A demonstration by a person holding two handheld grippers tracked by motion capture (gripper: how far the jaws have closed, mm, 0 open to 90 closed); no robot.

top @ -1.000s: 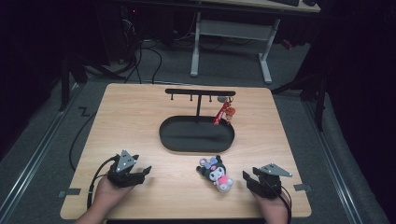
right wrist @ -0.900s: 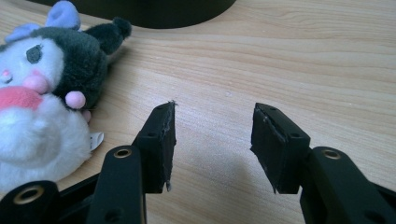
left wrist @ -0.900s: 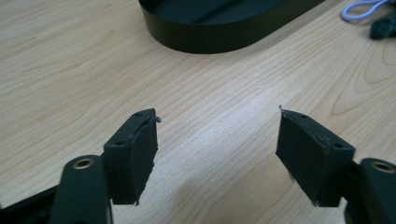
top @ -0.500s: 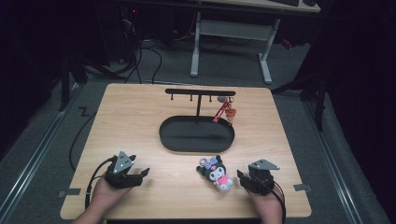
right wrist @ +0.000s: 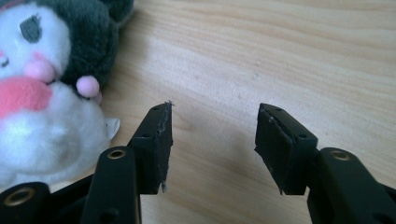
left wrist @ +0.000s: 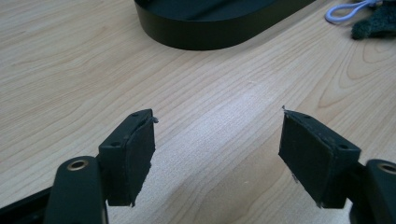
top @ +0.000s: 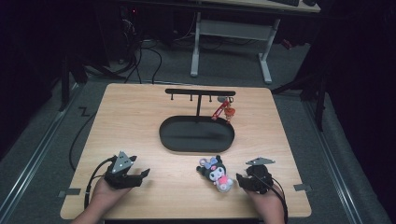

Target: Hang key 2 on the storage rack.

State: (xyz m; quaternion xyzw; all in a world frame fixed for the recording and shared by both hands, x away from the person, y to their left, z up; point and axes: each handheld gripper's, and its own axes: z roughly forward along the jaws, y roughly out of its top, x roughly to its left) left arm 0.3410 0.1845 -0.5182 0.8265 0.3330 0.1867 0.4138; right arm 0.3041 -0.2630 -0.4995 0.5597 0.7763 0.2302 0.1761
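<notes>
A plush doll (top: pixel 215 172) with black ears, a white face, a pink body and a purple bow lies on the wooden table (top: pixel 140 116) at the front right. My right gripper (top: pixel 240 180) sits just right of it, pointing left. In the right gripper view the doll (right wrist: pixel 42 116) lies beside the left jaw, apart from it. The right gripper (right wrist: pixel 212 112) is open; its jaws have just been opening, with only bare wood between them. My left gripper (top: pixel 143 176) rests at the front left, open wide (left wrist: pixel 217 119) after widening a little, with nothing held.
A black oval tray (top: pixel 196 145) forms the base of a hook rack (top: pixel 200 92) at the table's middle. A small red charm (top: pixel 225 112) hangs from the rack's right end. The tray's rim (left wrist: pixel 219 35) and a bit of the doll (left wrist: pixel 373 25) lie ahead of the left gripper.
My right gripper has slid left, closer to the plush doll. The left hand and the doll have stayed where they were.
</notes>
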